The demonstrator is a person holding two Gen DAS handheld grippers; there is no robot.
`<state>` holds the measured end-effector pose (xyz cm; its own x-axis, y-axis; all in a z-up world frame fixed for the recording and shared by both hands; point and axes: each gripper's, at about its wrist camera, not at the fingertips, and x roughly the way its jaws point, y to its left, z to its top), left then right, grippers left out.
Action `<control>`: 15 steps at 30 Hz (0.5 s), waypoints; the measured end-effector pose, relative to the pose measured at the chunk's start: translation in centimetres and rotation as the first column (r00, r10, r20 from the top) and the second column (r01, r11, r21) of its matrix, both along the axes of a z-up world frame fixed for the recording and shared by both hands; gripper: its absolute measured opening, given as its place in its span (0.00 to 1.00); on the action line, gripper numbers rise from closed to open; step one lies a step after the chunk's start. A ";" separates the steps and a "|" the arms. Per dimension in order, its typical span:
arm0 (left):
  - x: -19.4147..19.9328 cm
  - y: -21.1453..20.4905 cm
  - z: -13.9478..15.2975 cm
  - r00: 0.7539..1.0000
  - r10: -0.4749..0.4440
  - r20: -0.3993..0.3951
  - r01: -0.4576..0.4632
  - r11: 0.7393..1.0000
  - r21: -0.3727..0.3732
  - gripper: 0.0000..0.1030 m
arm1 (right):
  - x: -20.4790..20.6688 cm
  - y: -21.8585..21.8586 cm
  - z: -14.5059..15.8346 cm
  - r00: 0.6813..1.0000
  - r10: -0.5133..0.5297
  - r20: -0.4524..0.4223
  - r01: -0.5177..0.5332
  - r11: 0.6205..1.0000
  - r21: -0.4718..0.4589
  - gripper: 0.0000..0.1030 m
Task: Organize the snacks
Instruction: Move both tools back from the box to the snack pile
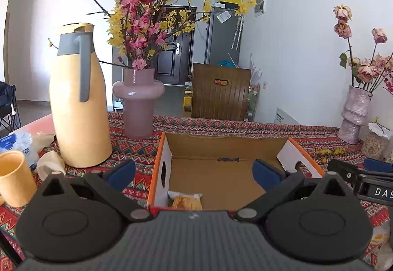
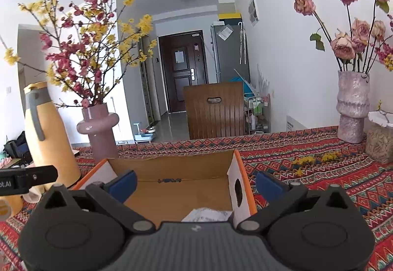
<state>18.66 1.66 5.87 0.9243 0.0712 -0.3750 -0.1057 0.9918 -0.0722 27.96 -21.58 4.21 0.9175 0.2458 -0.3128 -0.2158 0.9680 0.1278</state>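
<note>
- Your left tool (image 1: 194, 172) has its blue pads spread wide apart with nothing between them; it hangs over the near edge of the open cardboard box (image 1: 221, 148).
- From the left wrist view, a snack packet (image 1: 185, 199) with a yellow-brown biscuit showing lies on the box floor at about 6 o'clock of the tool's gap, against the near left corner and clear of both pads.
- Your right tool (image 2: 195, 183) is likewise fully spread and grips nothing; its left pad sits over the box, its right pad outside the box's right wall.
- In the right wrist view, a white wrapped packet (image 2: 207, 214) lies on the box floor at 6 o'clock, near the right wall, partly hidden by the tool's body.
- The box rests on the patterned worktop (image 2: 307, 172).
- At 10 o'clock from the left tool stands a yellow thermos jug (image 1: 78, 109), with a pink vase (image 1: 138, 104) of blossom branches at 11 o'clock.
- A yellow cup (image 1: 14, 177) stands at 9 o'clock.
</note>
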 end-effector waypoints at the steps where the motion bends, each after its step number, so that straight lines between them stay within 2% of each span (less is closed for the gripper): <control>1: -0.6 0.1 -0.1 1.000 -0.005 0.000 0.005 1.000 -0.001 1.00 | -0.6 0.1 0.0 1.000 0.004 0.001 -0.004 1.000 -0.005 1.00; 15: -7.4 0.9 -3.1 1.000 -0.027 0.002 0.027 0.999 0.037 1.00 | -8.3 0.6 -1.2 0.999 0.038 -0.004 -0.038 0.998 -0.053 1.00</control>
<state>11.28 2.60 2.75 0.9271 0.0605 -0.3698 -0.0791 0.9962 -0.0352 19.68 -20.99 2.99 0.9069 0.2632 -0.3290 -0.2519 0.9646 0.0776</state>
